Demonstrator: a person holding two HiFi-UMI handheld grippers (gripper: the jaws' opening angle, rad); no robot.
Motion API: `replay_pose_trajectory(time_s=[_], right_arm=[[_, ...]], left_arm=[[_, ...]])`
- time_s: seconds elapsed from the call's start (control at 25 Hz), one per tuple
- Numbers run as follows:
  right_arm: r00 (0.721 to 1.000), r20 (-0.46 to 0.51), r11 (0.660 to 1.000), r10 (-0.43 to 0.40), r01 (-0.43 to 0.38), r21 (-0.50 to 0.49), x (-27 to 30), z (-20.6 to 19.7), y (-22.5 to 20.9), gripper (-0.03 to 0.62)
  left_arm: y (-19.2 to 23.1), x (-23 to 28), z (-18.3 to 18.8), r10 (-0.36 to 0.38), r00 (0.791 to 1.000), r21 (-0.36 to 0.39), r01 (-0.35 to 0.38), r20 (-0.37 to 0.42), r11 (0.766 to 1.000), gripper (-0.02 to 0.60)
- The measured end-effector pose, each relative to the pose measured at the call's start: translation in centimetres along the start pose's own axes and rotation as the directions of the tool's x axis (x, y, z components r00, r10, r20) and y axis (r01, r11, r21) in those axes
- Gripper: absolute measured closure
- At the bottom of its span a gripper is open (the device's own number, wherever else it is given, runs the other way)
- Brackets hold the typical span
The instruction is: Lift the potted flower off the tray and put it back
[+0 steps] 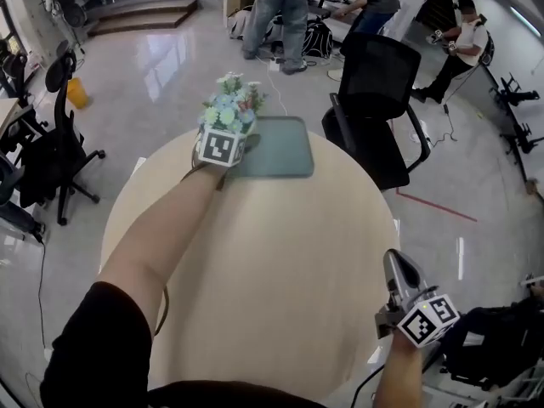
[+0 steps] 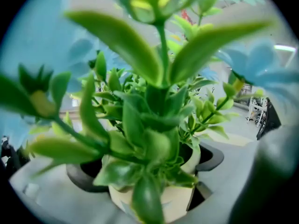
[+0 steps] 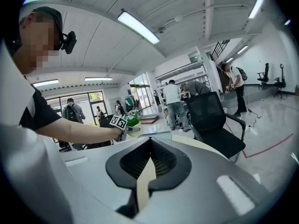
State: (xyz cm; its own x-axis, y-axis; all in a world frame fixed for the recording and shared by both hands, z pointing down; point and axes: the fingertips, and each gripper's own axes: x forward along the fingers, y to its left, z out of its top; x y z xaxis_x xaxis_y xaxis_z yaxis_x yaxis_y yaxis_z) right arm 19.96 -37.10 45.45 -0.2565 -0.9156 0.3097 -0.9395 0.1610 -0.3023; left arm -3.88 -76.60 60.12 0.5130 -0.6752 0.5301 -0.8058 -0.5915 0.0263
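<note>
The potted flower [image 1: 231, 107] has pale blue and pink blooms, green leaves and a cream pot [image 2: 174, 204]. My left gripper [image 1: 223, 139] is shut on the pot, whose leaves fill the left gripper view. The plant is at the left edge of the grey-green tray [image 1: 280, 149], at the far side of the round table; I cannot tell whether the pot touches the tray. My right gripper [image 1: 399, 266] is shut and holds nothing, low at the table's near right edge. In the right gripper view its jaws [image 3: 150, 143] meet, and the plant [image 3: 133, 121] shows far off.
The round beige table [image 1: 280, 262] drops off on all sides. A black office chair [image 1: 378, 92] stands right behind the tray. More black chairs [image 1: 55, 143] are on the left. Several people [image 1: 280, 11] stand or sit in the background.
</note>
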Motion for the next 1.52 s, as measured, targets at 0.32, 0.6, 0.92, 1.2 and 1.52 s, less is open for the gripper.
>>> replay_pose_trajectory(time_s=[0.32, 0.6, 0.92, 1.2, 1.52], right_arm=[[0.997, -0.068, 1.000, -0.027, 0.026, -0.017, 4.9, -2.0, 1.6, 0.580], [0.993, -0.119, 0.999, -0.016, 0.012, -0.035, 8.6, -3.0, 2.4, 0.580], [0.987, -0.158, 0.998, -0.012, 0.002, -0.063, 10.6, -4.4, 2.2, 0.580], [0.983, -0.185, 0.999, -0.011, 0.002, -0.049, 11.4, -5.7, 1.6, 0.580], [0.983, -0.183, 0.999, 0.004, -0.012, -0.044, 11.4, -5.4, 2.9, 0.580]], left_arm=[[5.5, 4.7, -3.4, 0.011, 0.999, -0.039, -0.013, -0.033, 0.999, 0.051], [7.8, 6.9, -3.7, 0.025, 1.000, -0.018, -0.025, -0.007, 1.000, 0.051], [9.0, 8.8, -4.8, 0.025, 1.000, 0.031, -0.025, -0.015, 0.999, 0.051], [8.8, 10.1, -4.8, 0.017, 0.999, 0.051, -0.019, 0.037, 0.998, 0.049], [6.4, 10.8, -5.8, -0.030, 1.000, 0.034, 0.030, -0.010, 0.999, 0.049]])
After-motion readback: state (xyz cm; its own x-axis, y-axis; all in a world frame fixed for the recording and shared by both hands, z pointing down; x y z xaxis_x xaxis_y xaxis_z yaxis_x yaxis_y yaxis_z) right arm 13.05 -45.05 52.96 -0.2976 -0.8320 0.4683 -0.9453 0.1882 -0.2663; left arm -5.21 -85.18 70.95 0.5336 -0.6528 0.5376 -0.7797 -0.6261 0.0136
